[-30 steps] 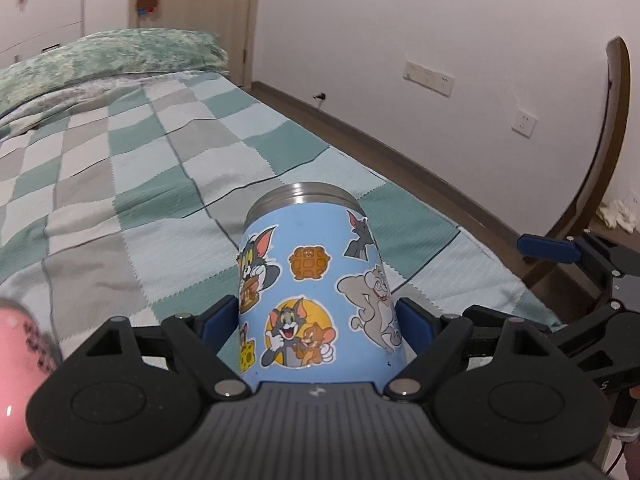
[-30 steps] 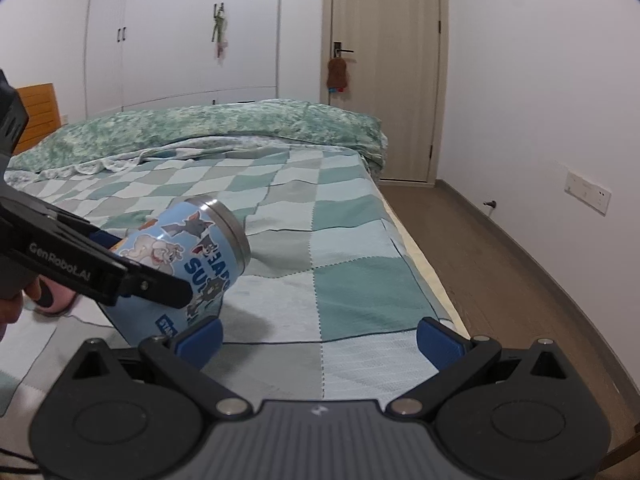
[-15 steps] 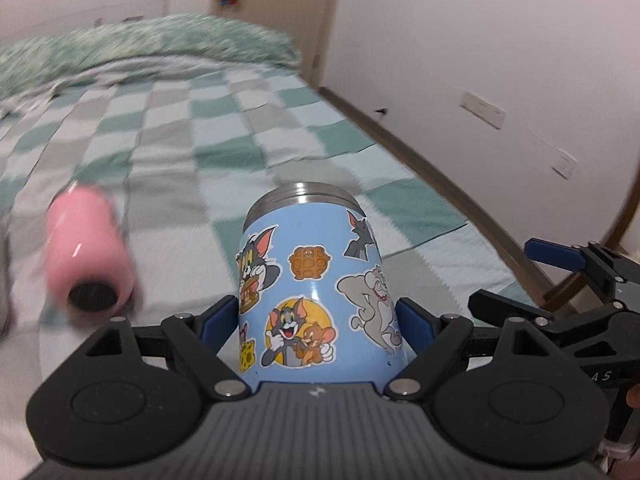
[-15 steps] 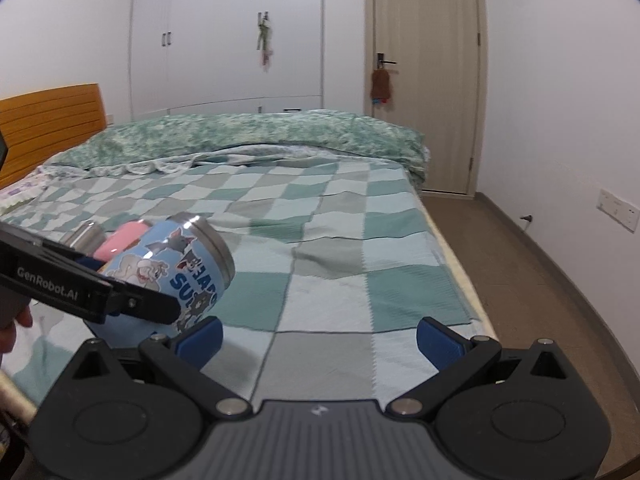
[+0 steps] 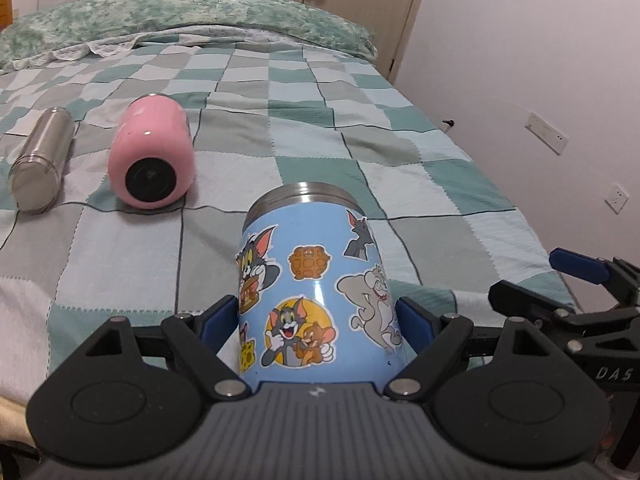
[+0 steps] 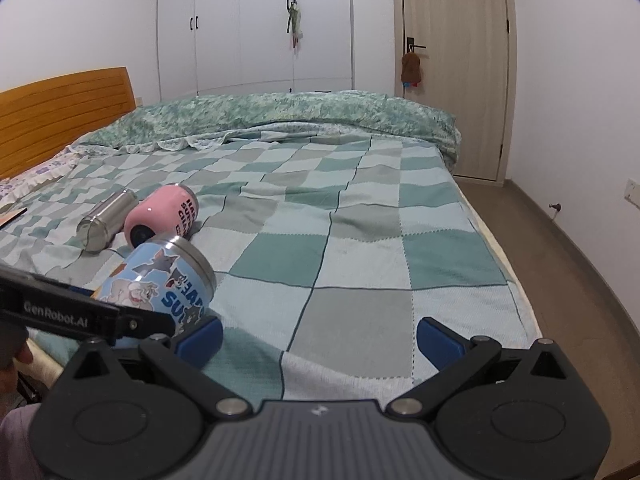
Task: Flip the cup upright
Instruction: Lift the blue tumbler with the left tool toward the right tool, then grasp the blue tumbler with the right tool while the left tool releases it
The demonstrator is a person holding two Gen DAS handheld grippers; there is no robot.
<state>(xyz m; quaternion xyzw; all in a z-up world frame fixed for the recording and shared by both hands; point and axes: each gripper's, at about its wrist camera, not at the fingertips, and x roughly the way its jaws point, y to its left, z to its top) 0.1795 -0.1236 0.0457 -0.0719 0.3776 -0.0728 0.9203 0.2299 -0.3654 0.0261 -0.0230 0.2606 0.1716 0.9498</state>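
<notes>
My left gripper [image 5: 316, 320] is shut on a blue cartoon-sticker cup [image 5: 312, 288] with a steel rim. The cup is held above the checked bedspread, tilted, its steel end pointing away from me; it also shows at the lower left of the right wrist view [image 6: 160, 280]. My right gripper [image 6: 320, 334] is open and empty, just right of the cup, over the bed's near edge. It also shows in the left wrist view [image 5: 580, 276] at the right.
A pink cup [image 5: 154, 162] and a steel flask [image 5: 40, 164] lie on their sides on the bedspread [image 5: 360, 148], left of the held cup. The bed's right edge drops to the floor [image 6: 560, 260]. A headboard [image 6: 60, 112] stands at far left.
My left gripper has swung left with the blue cup, bringing the pink cup and steel flask into view. The right gripper has turned slightly left and stayed open.
</notes>
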